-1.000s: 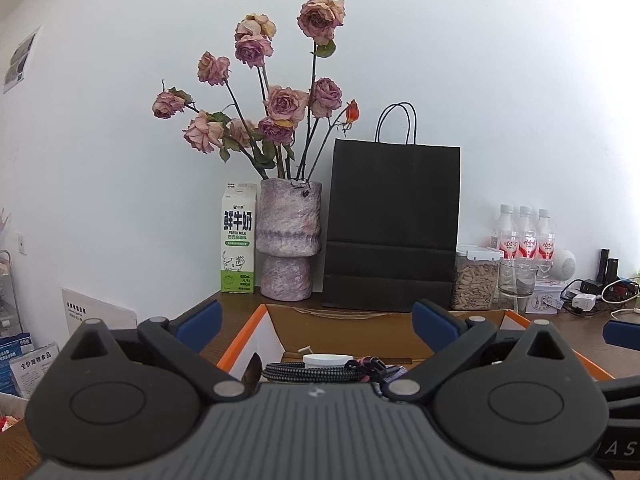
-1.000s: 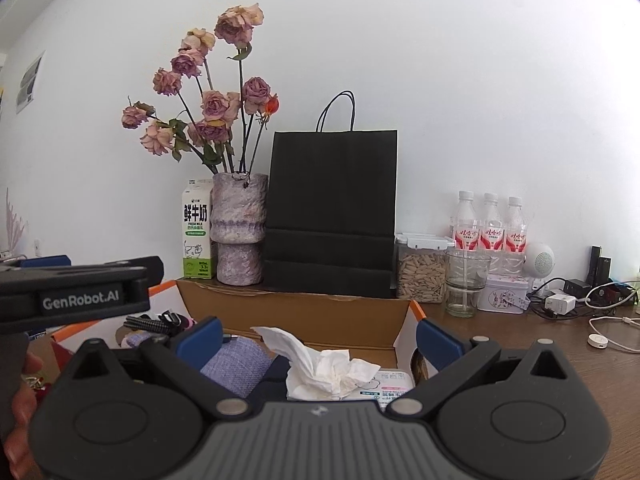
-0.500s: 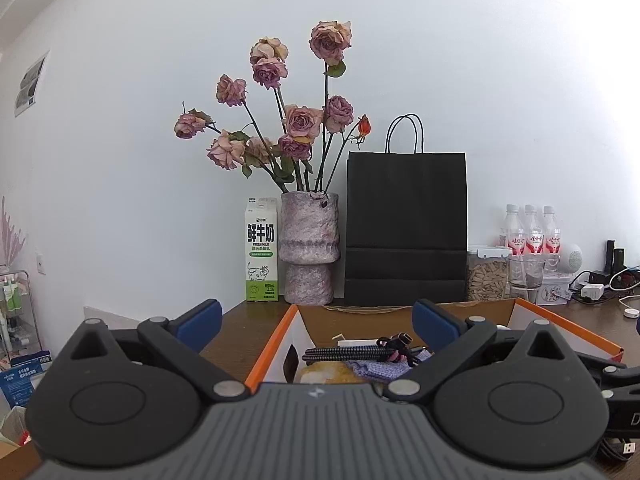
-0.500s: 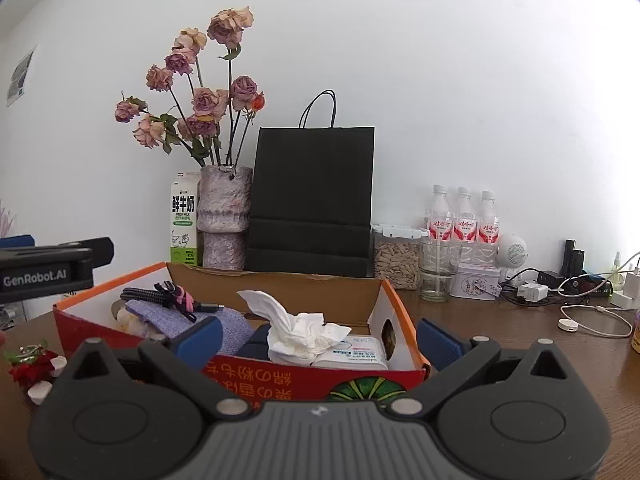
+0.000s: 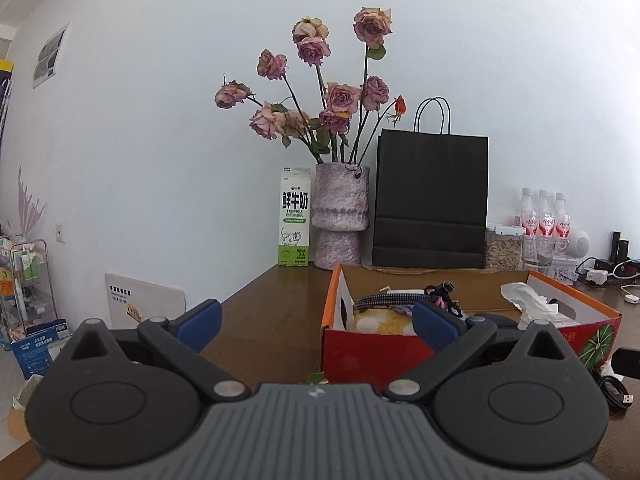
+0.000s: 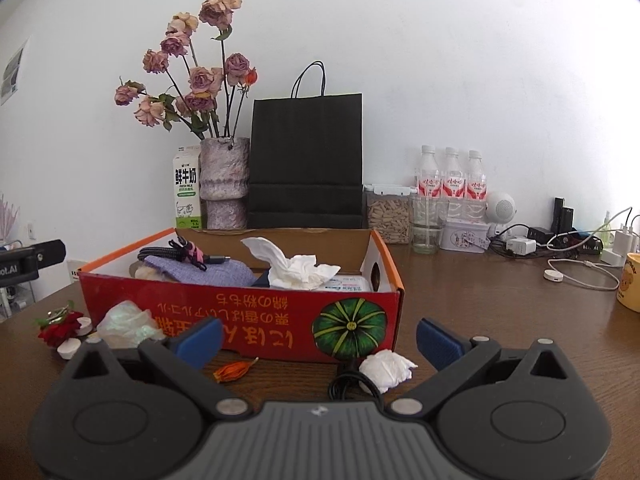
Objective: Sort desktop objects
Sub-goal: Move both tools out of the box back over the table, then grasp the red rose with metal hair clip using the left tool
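Note:
A red and orange cardboard box point(image 6: 248, 316) stands on the brown desk; it also shows in the left wrist view point(image 5: 360, 350). It holds a braided cable point(image 6: 160, 254), purple cloth point(image 6: 200, 272), white tissue point(image 6: 296, 268) and a wipes pack point(image 6: 348, 283). In front of the box lie a crumpled white tissue point(image 6: 386, 365), a black cable point(image 6: 348, 384), an orange dried flower point(image 6: 234, 370), a pale plastic wad point(image 6: 128, 322) and a red flower point(image 6: 60, 328). My right gripper point(image 6: 318, 338) is open and empty just before the box. My left gripper point(image 5: 316, 326) is open and empty at the box's left end.
At the back stand a milk carton point(image 6: 187, 192), a vase of dried roses point(image 6: 222, 182), a black paper bag point(image 6: 306, 164), a seed jar point(image 6: 388, 214), a glass point(image 6: 428, 224) and three bottles point(image 6: 452, 176). Chargers and cables point(image 6: 560, 240) and a yellow mug point(image 6: 630, 286) are at the right.
Both grippers have drawn back from over the box toward the desk's near side. The box front and the loose items before it have come into the right wrist view.

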`<state>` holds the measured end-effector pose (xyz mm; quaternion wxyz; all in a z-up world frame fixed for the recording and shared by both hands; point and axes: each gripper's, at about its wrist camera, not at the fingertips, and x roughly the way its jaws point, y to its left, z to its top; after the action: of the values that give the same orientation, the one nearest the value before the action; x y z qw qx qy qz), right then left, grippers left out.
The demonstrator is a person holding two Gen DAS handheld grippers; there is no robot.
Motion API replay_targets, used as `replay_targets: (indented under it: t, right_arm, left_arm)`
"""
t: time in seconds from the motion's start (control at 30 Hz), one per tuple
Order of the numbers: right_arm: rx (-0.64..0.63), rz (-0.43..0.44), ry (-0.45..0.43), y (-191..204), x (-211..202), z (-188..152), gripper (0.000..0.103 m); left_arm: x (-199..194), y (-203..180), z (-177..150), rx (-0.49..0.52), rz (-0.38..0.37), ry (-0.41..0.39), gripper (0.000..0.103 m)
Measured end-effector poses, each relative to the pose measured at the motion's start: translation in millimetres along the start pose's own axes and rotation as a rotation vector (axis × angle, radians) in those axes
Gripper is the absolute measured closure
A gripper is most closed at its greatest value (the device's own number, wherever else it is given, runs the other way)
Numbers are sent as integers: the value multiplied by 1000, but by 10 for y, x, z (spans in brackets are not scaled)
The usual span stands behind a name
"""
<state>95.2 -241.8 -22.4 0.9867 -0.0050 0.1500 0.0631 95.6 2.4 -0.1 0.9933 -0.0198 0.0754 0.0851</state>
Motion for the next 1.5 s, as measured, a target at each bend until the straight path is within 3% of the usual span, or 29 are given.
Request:
replay_targets:
  t: [0.33,0.6,0.73,0.93,1.1,1.27,1.5]
  right_arm:
    - [19,-46,74,-121,-69,-70,0]
    - [9,-60,180,-143,13,-139,0]
    - [-12,-59,235,-101,71,-203,0]
    - [12,-65,273,-138,132,-210,0]
    - [-7,-68,288,-114,155,-210,0]
    - [-15,-71,297,-105,169,-212,0]
    - [-10,-66,305,-115,182,-214,0]
  left_arm:
    - [-50,24,-108,102,-38,110,0]
    - [-10,79,-179,157,-8,202,0]
    - [85,78,-292,201,6,300,0]
    - [138,140,-288,162,-10,333,0]
    - [329,223,-278,99,-52,439,0]
    - [442,345,-143,21,4,408,0]
    - [729,329,-174,15,-17,484,0]
